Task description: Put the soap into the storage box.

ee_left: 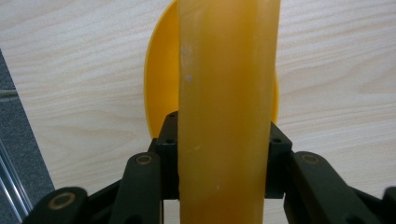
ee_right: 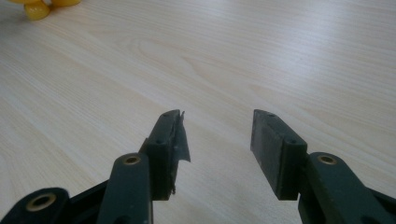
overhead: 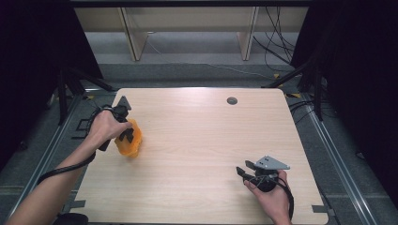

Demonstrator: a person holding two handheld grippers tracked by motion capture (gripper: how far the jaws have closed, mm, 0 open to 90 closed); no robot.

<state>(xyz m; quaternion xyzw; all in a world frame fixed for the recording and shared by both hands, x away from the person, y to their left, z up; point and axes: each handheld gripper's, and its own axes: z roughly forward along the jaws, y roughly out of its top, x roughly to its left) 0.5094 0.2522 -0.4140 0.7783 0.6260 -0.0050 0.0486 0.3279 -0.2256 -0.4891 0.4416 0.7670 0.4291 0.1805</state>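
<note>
An orange translucent plastic container lies near the table's left edge. My left gripper is shut on it, reaching in from the left. In the left gripper view the amber container wall stands upright between the two black pads, with a yellow rounded part behind it. My right gripper rests low at the front right of the table, pointing left. Its jaws stand open over bare wood with nothing between them. A bit of the orange container shows far off at the top left of the right gripper view.
The light wooden table has a round grey cable port near its far edge. Dark stands and cables flank the table, and a wooden frame stands on the floor behind it.
</note>
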